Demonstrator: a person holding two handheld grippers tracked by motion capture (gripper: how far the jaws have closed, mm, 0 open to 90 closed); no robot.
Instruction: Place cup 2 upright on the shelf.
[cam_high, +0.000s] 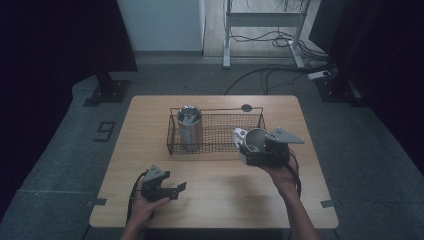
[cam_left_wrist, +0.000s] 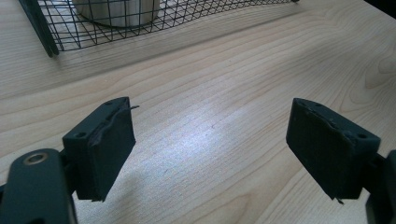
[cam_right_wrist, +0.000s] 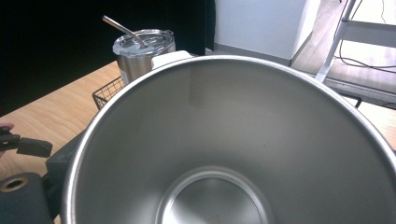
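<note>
A: Biggest risk? The steel cup (cam_high: 256, 139) is gripped by its rim in the right tool (cam_high: 246, 149), held above the wire basket's (cam_high: 218, 148) near right corner; tilted, it could slip or knock the wire.

B: And the lidded tumbler (cam_high: 190, 128) stands left inside (well apart). The left tool (cam_high: 178, 189) rests low over the surface (cam_high: 215, 200), jaws apart, empty.
</note>
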